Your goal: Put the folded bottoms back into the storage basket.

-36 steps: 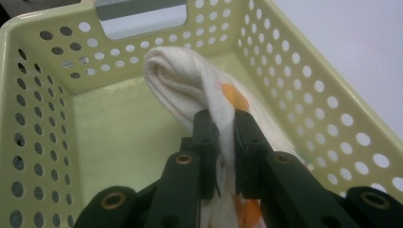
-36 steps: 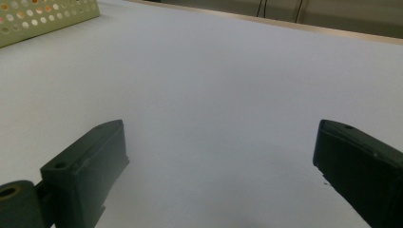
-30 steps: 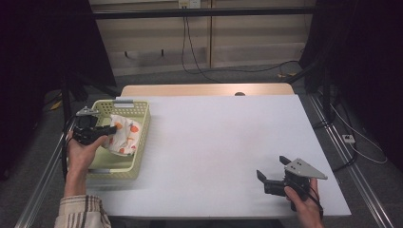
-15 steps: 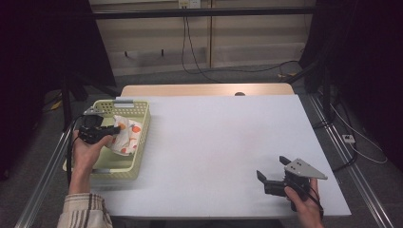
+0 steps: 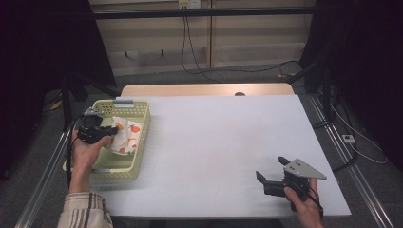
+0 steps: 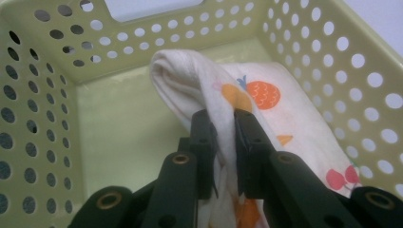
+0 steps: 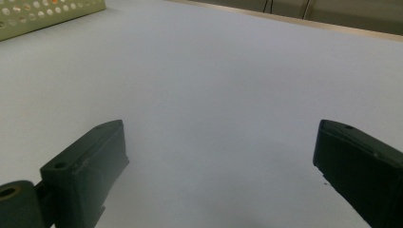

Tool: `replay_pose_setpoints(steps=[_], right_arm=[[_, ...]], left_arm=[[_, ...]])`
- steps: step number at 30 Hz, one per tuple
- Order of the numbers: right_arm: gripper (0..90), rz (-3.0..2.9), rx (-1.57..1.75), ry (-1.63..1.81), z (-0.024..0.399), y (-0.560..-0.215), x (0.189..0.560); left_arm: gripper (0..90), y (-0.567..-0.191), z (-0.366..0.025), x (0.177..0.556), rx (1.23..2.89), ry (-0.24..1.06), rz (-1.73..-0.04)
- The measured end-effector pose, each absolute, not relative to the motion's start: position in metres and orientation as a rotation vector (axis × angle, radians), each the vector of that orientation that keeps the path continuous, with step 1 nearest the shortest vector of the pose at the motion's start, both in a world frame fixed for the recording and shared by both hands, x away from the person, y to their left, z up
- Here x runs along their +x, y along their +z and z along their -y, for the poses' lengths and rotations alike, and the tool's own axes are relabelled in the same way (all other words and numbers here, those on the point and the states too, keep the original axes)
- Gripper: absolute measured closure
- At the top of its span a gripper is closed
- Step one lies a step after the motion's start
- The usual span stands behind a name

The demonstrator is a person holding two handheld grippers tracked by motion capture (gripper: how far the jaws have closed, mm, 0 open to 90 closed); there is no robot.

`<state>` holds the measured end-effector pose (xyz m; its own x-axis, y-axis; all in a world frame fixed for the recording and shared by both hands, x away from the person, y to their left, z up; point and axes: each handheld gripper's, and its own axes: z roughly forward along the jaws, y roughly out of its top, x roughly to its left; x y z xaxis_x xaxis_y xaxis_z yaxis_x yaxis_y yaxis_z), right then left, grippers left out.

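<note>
overhead view; 2 close claw views

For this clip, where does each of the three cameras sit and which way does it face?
High view: above the person's side, looking forward and down on the table; both forearms, left gripper, right gripper.
Left gripper view: on the left gripper, looking into the basket; jaws pinch the cloth.
Right gripper view: on the right gripper, low over the table; jaws wide apart.
Shared: the high and left gripper views both show basket and cloth.

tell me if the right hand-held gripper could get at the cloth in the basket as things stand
Probably not without a long move: the right hand-held gripper sits open across the table, and the cloth in the yellow basket is already pinched by the left hand-held gripper.
</note>
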<state>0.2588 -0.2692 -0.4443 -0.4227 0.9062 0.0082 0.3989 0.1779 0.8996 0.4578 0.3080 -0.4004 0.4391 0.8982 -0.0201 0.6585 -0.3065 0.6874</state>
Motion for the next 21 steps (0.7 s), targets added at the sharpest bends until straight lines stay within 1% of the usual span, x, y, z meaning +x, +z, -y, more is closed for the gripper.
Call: replay_pose_setpoints(steps=[10,15,21], right_arm=[[3.5,-1.915,1.225,1.206,0.2695,-0.4446,0.2591],[3.5,-1.917,1.226,1.206,0.2694,-0.4447,0.2592],[3.2,-1.921,1.226,1.208,0.2697,-0.4449,0.2593]], left_arm=[[78.3,-0.4059,-0.3115,0.4602,2.078,0.508,-1.409],[75.7,-0.4076,-0.3129,0.4614,2.067,0.511,-1.456],[74.8,-0.4087,-0.314,0.464,2.068,0.524,-1.472]])
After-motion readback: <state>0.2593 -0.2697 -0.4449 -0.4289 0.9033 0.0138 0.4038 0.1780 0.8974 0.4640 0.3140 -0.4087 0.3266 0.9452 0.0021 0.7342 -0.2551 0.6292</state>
